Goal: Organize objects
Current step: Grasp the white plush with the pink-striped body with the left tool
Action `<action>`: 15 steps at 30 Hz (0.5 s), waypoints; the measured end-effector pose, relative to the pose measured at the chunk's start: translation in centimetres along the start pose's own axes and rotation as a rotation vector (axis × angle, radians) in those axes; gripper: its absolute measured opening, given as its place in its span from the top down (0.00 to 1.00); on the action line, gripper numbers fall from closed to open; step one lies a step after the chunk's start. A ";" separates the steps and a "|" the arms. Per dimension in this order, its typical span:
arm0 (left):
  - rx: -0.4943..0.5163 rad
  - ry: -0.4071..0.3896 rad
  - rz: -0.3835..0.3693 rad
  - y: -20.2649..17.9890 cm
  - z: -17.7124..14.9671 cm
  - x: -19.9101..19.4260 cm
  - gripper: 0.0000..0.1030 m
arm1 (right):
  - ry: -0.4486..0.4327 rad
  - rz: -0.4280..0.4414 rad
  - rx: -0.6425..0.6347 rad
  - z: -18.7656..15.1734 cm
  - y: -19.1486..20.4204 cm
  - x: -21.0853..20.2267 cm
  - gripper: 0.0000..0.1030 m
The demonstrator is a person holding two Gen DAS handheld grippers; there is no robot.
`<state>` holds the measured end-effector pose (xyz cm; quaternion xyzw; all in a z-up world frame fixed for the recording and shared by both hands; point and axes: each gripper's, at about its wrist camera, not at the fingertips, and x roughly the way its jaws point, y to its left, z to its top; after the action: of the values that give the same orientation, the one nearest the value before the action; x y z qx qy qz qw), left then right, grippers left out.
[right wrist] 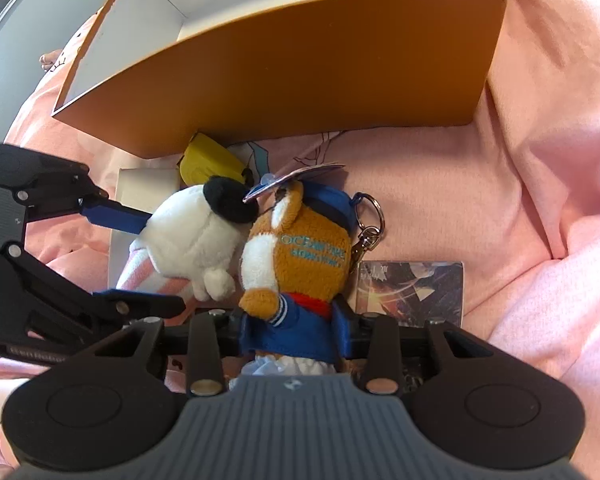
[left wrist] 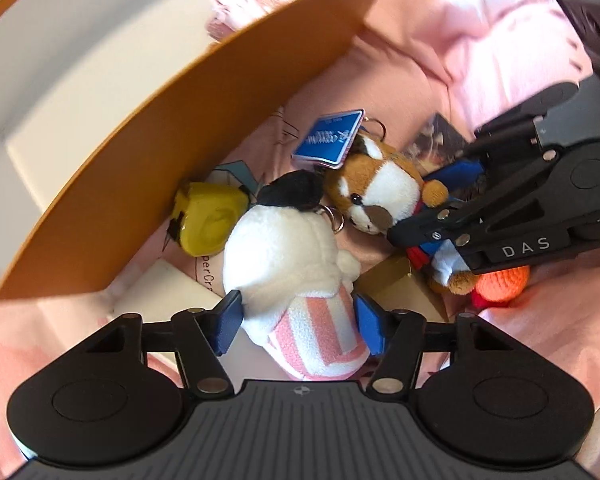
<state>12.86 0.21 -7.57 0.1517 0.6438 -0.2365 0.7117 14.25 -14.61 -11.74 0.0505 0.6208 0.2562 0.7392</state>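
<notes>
My left gripper [left wrist: 296, 326] is shut on a white plush with a pink-striped body [left wrist: 300, 280]; it also shows in the right wrist view [right wrist: 192, 236]. My right gripper [right wrist: 292, 330] is shut on a brown raccoon plush in a blue jacket [right wrist: 300, 256], seen in the left wrist view [left wrist: 376, 192] with a blue tag [left wrist: 328, 138]. The two plushes touch. An orange box with a white inside [left wrist: 204, 120] [right wrist: 300, 76] stands just behind them.
A yellow tape measure [left wrist: 208, 216] [right wrist: 208, 160] lies against the box wall. A picture card [right wrist: 412, 284], a white flat box [right wrist: 134, 184], a tan box [left wrist: 396, 284] and an orange knitted toy [left wrist: 500, 280] lie on the pink bedding [right wrist: 540, 200].
</notes>
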 end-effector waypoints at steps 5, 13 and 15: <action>-0.113 -0.107 -0.003 0.2 -2.1 -1.1 0.36 | -0.036 0.003 -0.009 -0.5 0.5 -1.0 0.62; -0.426 -0.341 -0.061 1.1 -4.8 -3.4 0.37 | -0.132 0.037 0.000 -0.3 0.8 -3.5 0.63; -0.479 -0.396 -0.066 0.9 -5.4 -4.2 0.37 | -0.155 0.034 -0.008 -0.2 1.0 -4.3 0.63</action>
<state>8.54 4.37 -4.16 -0.0903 0.5345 -0.1261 0.8308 13.28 -15.68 -7.51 0.0779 0.5598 0.2666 0.7807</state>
